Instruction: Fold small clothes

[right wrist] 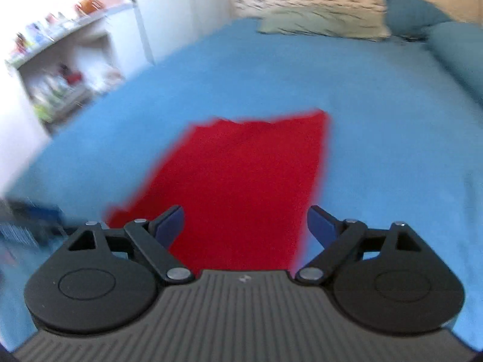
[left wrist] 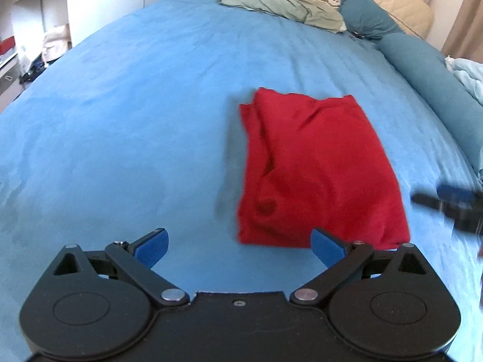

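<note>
A blue bed (left wrist: 151, 105) fills the view. At its head lie a green pillow (left wrist: 280, 6) and teal bolsters (left wrist: 422, 69); white shelves (right wrist: 60, 69) stand beside it.

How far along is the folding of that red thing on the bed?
Looks nearly done: the red garment lies folded into a compact rectangle on the blue bed. Nothing is in hand: the left gripper and right gripper are both open and empty. What may remain is smoothing the wrinkles along its left edge, or one more fold.

Bright daylight, fisheye warp, right view motion-blurred.
</note>
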Available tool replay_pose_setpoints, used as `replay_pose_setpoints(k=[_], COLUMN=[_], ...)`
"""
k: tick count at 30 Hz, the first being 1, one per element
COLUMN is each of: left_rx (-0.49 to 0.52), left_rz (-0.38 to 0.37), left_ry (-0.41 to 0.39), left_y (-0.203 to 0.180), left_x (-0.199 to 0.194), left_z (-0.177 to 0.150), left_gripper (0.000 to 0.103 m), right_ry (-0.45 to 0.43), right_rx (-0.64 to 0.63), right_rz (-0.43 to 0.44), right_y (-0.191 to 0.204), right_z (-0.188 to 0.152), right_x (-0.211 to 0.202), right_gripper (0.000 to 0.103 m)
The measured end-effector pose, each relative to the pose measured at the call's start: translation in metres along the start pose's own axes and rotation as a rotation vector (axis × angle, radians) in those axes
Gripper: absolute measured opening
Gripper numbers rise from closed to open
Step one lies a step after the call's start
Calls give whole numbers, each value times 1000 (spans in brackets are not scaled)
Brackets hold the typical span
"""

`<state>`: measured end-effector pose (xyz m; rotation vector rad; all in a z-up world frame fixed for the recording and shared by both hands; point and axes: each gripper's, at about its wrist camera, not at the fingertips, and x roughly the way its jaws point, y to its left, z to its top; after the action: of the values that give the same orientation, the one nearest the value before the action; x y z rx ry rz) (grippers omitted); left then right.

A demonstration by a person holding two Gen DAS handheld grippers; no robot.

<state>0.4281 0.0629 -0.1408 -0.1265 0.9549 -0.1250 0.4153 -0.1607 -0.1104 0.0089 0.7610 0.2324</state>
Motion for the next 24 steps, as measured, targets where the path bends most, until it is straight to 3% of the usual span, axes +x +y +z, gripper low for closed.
replay_pose_setpoints(k=[6, 10, 16, 18, 20, 24], left_rx=[-32, -61, -78, -42, 9, 120], left_rz=[16, 20, 48, 112, 173, 168], left_ry=[-13, -28, -43, -32, -5, -50], left_y=[-5, -2, 3, 8, 12, 13], left_x=[12, 20, 29, 38, 49, 55], left_z=[-1, 3, 5, 1, -6, -21], left_gripper=[102, 102, 102, 100, 97, 98], right_ry=[113, 97, 35, 47, 64, 62], right_rx=[24, 64, 126, 114, 117, 87], right_rz=[-134, -210, -250, -326, -337, -303], right_y=[-15, -13, -22, -26, -28, -33], right_z=[-60, -67, -66, -67, -72, -79], right_x=[11, 29, 34, 36, 34, 40], right_gripper=[103, 103, 101, 101, 101, 101])
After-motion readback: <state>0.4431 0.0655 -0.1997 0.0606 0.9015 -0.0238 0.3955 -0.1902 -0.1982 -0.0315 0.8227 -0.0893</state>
